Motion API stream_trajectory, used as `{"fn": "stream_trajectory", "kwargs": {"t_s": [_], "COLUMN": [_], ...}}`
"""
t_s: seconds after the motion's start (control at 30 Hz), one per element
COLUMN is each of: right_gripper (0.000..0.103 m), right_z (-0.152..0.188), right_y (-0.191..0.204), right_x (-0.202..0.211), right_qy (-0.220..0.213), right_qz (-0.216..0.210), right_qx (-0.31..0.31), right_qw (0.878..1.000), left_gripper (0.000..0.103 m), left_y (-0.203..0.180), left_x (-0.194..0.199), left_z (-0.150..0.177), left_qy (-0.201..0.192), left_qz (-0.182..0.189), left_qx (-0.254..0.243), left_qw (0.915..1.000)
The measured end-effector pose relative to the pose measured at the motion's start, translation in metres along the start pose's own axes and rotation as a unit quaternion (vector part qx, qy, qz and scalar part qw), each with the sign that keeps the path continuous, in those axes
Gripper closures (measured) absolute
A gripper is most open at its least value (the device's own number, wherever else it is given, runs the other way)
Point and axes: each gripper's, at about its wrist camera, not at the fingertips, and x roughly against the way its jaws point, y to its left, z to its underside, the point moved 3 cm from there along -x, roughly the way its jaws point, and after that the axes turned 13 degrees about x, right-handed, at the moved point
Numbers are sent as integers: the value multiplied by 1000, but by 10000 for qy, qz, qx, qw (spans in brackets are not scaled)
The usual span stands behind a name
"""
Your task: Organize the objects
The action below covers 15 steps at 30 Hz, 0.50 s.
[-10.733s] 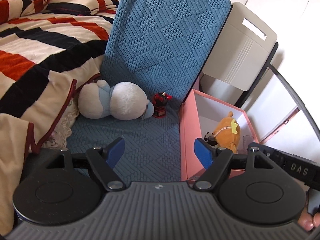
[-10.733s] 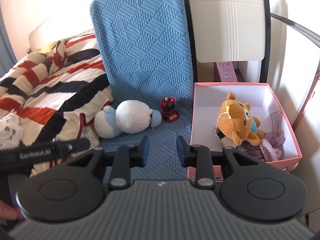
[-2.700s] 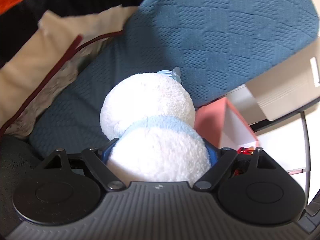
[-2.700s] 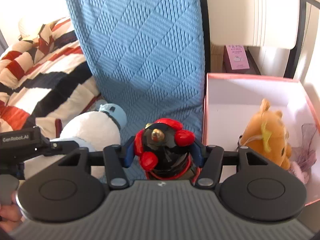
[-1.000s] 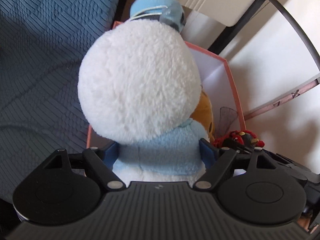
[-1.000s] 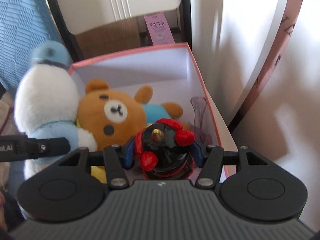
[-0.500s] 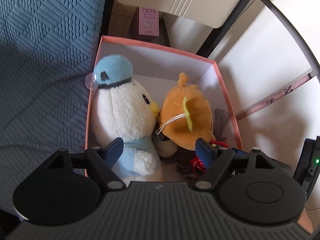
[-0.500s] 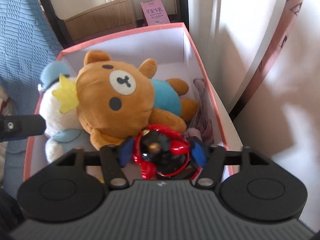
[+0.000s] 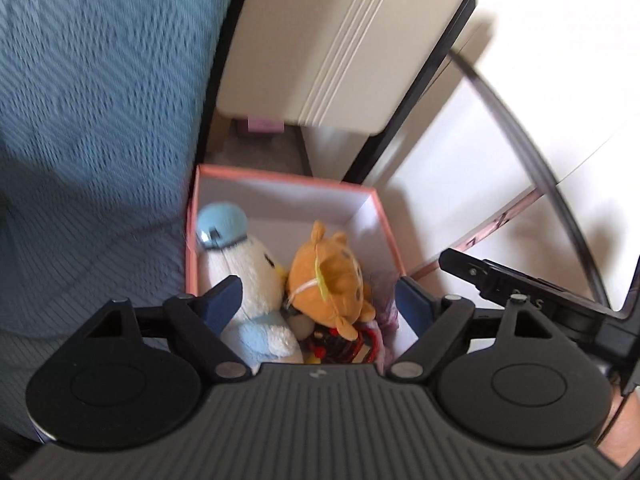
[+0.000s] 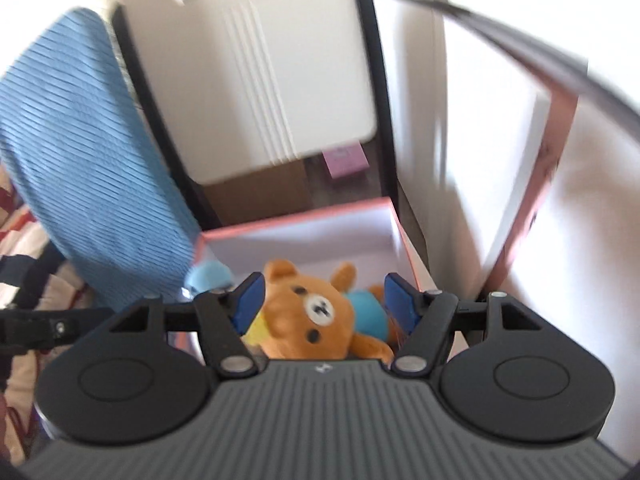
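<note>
The pink box (image 9: 382, 216) holds the white plush duck with a blue cap (image 9: 244, 272), the orange bear plush (image 9: 328, 280) and the red-and-black figurine (image 9: 340, 346) at its near end. My left gripper (image 9: 318, 300) is open and empty above the box. My right gripper (image 10: 326, 298) is open and empty, raised over the bear (image 10: 316, 312); the duck's blue cap (image 10: 210, 274) shows at its left. The box rim (image 10: 296, 210) lies just beyond the fingers. The figurine is hidden in the right wrist view.
A blue quilted cushion (image 9: 100, 100) stands left of the box. A beige folding chair back (image 9: 340, 40) with a black frame stands behind it, above a small pink carton (image 10: 346, 162). A white wall is at the right. Striped bedding (image 10: 24, 248) lies far left.
My right gripper has opened and left the red-and-black figurine in the box. Both grippers have pulled up and back from the box; the views are motion-blurred.
</note>
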Motion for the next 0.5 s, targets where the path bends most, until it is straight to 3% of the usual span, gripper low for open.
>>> {"fn": "stream_trajectory", "kwargs": {"t_s": [0.3, 0.5], "right_gripper": [35, 35], "right_z": [-3, 25], "right_y": [32, 48], "right_x": [70, 97], "right_qy": [-354, -275], "right_qz": [-237, -334], "right_qx": [226, 134], "right_qw": [9988, 9990], "left_gripper": [12, 12], "left_y": [-3, 7], "left_x": [78, 107], "left_z": [7, 30], "left_qy": [-507, -627], "left_qz": [170, 214], "left_qx": [-174, -140], "left_qw": [9984, 9977]}}
